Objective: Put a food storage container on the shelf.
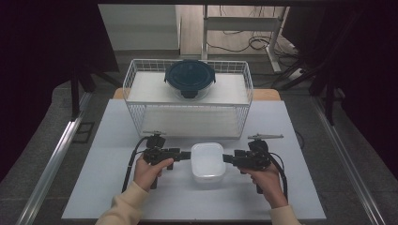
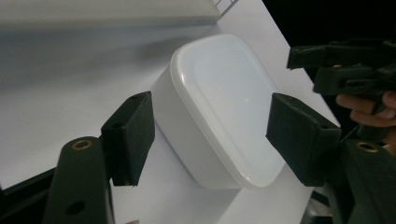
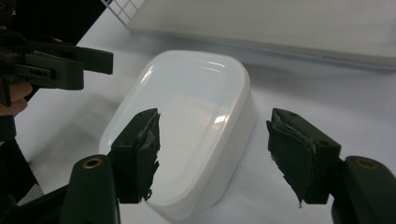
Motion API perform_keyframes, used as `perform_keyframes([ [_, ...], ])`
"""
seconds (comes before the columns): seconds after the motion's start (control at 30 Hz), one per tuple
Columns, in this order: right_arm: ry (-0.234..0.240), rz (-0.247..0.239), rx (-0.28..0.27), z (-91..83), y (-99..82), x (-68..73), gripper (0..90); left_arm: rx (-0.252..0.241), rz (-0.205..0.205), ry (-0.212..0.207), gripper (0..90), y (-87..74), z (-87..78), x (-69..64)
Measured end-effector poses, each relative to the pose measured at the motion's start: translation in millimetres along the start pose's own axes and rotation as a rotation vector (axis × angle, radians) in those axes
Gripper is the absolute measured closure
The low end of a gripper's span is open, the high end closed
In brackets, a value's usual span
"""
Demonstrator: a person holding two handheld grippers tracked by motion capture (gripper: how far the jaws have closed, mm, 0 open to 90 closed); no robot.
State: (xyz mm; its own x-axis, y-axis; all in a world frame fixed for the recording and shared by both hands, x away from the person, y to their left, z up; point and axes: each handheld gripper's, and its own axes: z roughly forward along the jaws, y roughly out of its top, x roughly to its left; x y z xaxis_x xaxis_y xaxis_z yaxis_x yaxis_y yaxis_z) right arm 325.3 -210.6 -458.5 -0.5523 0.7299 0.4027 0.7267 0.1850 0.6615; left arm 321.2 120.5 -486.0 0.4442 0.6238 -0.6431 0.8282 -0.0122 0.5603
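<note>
A pale grey desk (image 1: 117, 187) stands in a dim room with cables on the floor behind. The white lidded box (image 1: 207, 161) sits near its front, between the left claw (image 1: 186, 155) and right claw (image 1: 227, 158), both released, ahead of a wire basket (image 1: 141, 75).

You are working in what looks like a lab or test room set up for recording, not a home. Your pale grey flat tabletop (image 1: 108, 187) stands alone on a grey carpeted floor (image 1: 42, 140), with silver metal rails (image 1: 56, 161) running along both sides of it. Behind the table, a light metal desk frame (image 1: 244, 23) stands on a bare floor with loose black cables (image 1: 256, 44) trailing under it. Black curtains or screens (image 1: 47, 42) darken both sides, closing the table off like a booth.
</note>
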Motion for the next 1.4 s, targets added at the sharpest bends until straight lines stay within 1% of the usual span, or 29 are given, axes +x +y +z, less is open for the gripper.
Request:
perform_keyframes([
  [0.03, 0.004, 0.010, 0.008, 3.5, 0.4, -1.9, 35.7, 0.006, -0.002, -0.003, 34.1, -0.2, 1.7, 1.5],
  [0.13, 0.011, 0.033, 0.030, 10.8, 0.4, -5.1, 37.1, 0.014, -0.027, -0.022, 35.9, -0.4, 4.5, 7.0],
  [0.2, 0.023, 0.049, 0.042, 15.6, -0.5, -7.2, 38.4, 0.009, -0.027, -0.020, 37.5, -0.7, 6.2, 7.0],
  [0.23, 0.037, 0.060, 0.042, 18.2, -1.7, -8.7, 39.4, 0.009, -0.030, -0.027, 38.4, -0.9, 6.9, 6.9],
  [0.27, 0.042, 0.069, 0.046, 19.5, -2.4, -9.5, 39.9, 0.005, -0.037, -0.040, 39.1, -1.2, 8.2, 6.5],
  [0.3, 0.043, 0.078, 0.048, 21.4, -3.5, -11.0, 40.7, 0.006, -0.038, -0.041, 40.1, -1.4, 9.2, 6.0],
  [0.33, 0.041, 0.080, 0.051, 22.3, -4.2, -12.0, 41.4, 0.007, -0.038, -0.042, 40.6, -2.0, 11.4, 4.8],
  [0.37, 0.047, 0.090, 0.051, 23.2, -5.1, -13.3, 42.2, 0.016, -0.035, -0.047, 41.3, -2.4, 12.5, 4.6],
  [0.43, 0.059, 0.097, 0.048, 23.9, -5.9, -15.2, 43.4, 0.032, -0.043, -0.058, 42.1, -3.7, 16.0, 4.0],
  [0.5, 0.070, 0.106, 0.047, 23.9, -6.1, -16.3, 44.7, 0.040, -0.041, -0.068, 43.9, -5.2, 18.8, 4.7],
  [0.53, 0.072, 0.110, 0.047, 23.9, -6.3, -16.6, 45.1, 0.038, -0.050, -0.078, 45.1, -6.3, 19.7, 5.8],
  [0.6, 0.078, 0.117, 0.050, 24.4, -6.5, -17.6, 45.8, 0.051, -0.073, -0.094, 46.5, -8.0, 22.2, 9.5],
  [0.67, 0.090, 0.132, 0.057, 25.0, -6.9, -18.3, 47.1, 0.055, -0.079, -0.096, 49.3, -10.0, 23.4, 12.1],
  [0.73, 0.102, 0.135, 0.066, 26.3, -7.4, -18.9, 48.7, 0.064, -0.080, -0.113, 52.6, -10.9, 24.5, 13.8],
  [0.8, 0.112, 0.137, 0.072, 27.5, -7.9, -19.2, 52.3, 0.072, -0.087, -0.133, 57.9, -11.5, 25.4, 14.8],
  [0.87, 0.135, 0.146, 0.083, 29.0, -8.6, -20.0, 57.2, 0.075, -0.090, -0.125, 60.4, -12.7, 26.5, 14.7],
  [0.9, 0.143, 0.154, 0.086, 29.7, -9.0, -20.2, 58.0, 0.068, -0.097, -0.125, 61.6, -13.5, 26.6, 14.9],
  [0.93, 0.141, 0.159, 0.084, 29.4, -9.1, -20.2, 59.4, 0.064, -0.121, -0.129, 62.4, -14.3, 26.7, 14.9],
  [1.03, 0.134, 0.178, 0.089, 26.8, -8.7, -19.6, 63.1, 0.054, -0.161, -0.159, 65.4, -16.3, 26.6, 18.1],
  [1.1, 0.134, 0.191, 0.090, 24.9, -9.5, -19.6, 65.0, 0.048, -0.169, -0.159, 67.1, -16.8, 25.7, 16.9],
  [1.17, 0.144, 0.200, 0.090, 22.5, -10.0, -19.6, 67.1, 0.046, -0.153, -0.158, 70.2, -17.1, 22.0, 14.7],
  [1.23, 0.145, 0.199, 0.086, 18.9, -10.4, -17.8, 69.5, 0.040, -0.149, -0.164, 72.7, -17.5, 19.5, 13.4],
  [1.4, 0.138, 0.182, 0.076, 15.0, -11.5, -14.3, 71.8, 0.032, -0.129, -0.162, 75.0, -19.8, 15.4, 9.4],
])
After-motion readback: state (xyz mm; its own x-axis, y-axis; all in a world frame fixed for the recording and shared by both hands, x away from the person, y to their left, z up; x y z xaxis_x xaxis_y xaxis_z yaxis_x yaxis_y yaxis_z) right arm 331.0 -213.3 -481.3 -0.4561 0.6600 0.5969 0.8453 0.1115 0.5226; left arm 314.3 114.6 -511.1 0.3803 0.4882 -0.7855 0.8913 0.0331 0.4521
